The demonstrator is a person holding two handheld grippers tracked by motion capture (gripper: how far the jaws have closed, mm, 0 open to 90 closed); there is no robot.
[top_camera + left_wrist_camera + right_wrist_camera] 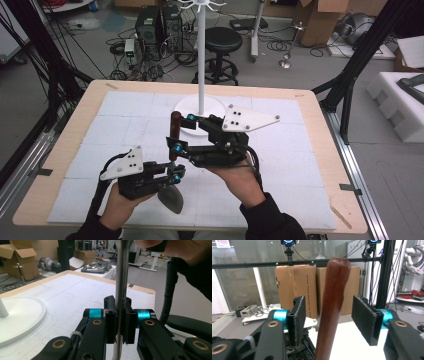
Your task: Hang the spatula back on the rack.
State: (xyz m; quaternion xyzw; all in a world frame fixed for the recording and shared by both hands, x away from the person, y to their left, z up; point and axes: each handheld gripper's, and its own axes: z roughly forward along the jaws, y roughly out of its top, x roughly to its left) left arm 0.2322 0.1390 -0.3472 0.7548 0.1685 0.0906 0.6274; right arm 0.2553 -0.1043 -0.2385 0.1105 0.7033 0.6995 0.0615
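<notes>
A spoon stands upright over the front of the table, with a dark wooden handle (175, 127), a steel shank and a grey bowl (171, 199) at the bottom. My left gripper (172, 175) is shut on the shank (122, 277), its pads (111, 325) pressing both sides in the left gripper view. My right gripper (182, 133) is open around the wooden handle (334, 302), which stands between the pads (297, 320) with a gap on each side. A white rack with a round base (185, 107) and a thin pole (202, 60) stands behind.
A white mat (125, 110) covers the wooden table (85, 100). Beyond the far edge are a black stool (223, 42), computer cases and cardboard boxes (320, 20). A black frame leg (350, 75) stands at the right.
</notes>
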